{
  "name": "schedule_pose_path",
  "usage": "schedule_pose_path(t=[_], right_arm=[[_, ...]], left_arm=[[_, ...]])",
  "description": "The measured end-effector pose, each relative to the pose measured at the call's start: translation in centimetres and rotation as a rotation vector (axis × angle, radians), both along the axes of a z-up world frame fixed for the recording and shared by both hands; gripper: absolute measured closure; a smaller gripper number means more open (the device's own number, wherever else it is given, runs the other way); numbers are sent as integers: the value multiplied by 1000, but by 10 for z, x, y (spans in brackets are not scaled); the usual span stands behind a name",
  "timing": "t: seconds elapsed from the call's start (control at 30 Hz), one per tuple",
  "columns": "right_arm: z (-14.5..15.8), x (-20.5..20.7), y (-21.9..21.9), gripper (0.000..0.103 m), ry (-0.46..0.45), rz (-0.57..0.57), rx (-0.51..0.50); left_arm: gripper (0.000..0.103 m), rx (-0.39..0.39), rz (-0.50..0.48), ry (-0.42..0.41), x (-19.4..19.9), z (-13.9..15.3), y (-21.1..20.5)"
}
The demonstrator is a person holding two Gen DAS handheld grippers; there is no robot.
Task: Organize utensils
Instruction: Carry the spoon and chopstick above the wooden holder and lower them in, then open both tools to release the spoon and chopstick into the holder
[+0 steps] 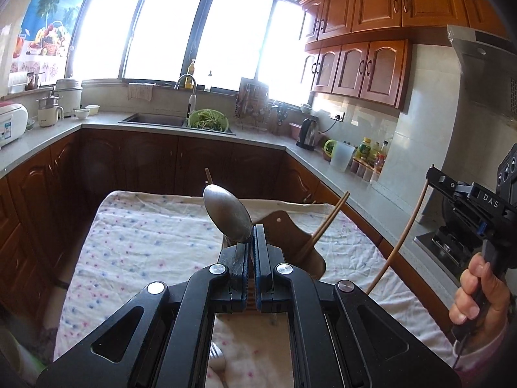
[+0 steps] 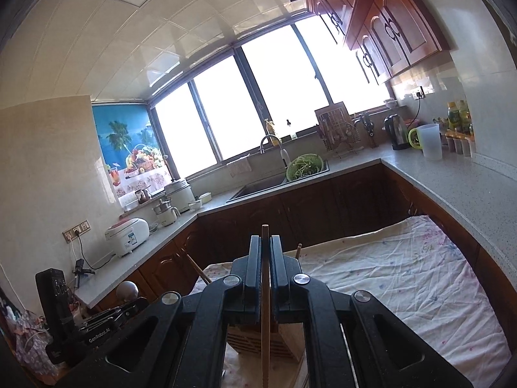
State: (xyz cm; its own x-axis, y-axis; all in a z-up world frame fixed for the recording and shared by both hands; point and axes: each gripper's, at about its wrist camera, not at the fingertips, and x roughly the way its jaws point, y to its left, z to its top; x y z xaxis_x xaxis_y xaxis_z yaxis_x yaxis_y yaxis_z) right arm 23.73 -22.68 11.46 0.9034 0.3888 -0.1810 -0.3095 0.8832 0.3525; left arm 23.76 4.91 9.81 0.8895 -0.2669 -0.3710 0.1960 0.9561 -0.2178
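1. Kitchen; tabletop under a white, speckled cloth [image 1: 145, 242], lower frame.
2. Left gripper [image 1: 251, 242]: jaws clenched on a grey metal spoon [image 1: 227, 213], bowl raised at centre.
3. Right gripper [image 2: 265, 252]: jaws clenched on a thin wooden chopstick [image 2: 265, 310] above a wooden utensil holder [image 2: 248, 342].

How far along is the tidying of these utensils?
Partly done, it seems: two chopsticks already stand in the wooden holder on the cloth-covered table. In hand: the left gripper clamps a metal spoon, and the right gripper clamps a chopstick. Neither is in the holder yet.
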Motion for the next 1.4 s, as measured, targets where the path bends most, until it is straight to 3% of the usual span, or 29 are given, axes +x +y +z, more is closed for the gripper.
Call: schedule_pose_path(t=[0.3,0.57,1.07,1.4], right_arm=[[20,42,13,98,-70,-29,6],[2,66,29,98,-97,-87,-52],[-67,83,42,98,37,-64,-64],[-71,84,38,98,61,-60,-60]], left_arm=[[101,14,46,-34,53,11,12],[101,41,58,-11,85,-18,-1],[101,78,38,73,101,-75,-27],[100,99,23,104,103,-88,-32]])
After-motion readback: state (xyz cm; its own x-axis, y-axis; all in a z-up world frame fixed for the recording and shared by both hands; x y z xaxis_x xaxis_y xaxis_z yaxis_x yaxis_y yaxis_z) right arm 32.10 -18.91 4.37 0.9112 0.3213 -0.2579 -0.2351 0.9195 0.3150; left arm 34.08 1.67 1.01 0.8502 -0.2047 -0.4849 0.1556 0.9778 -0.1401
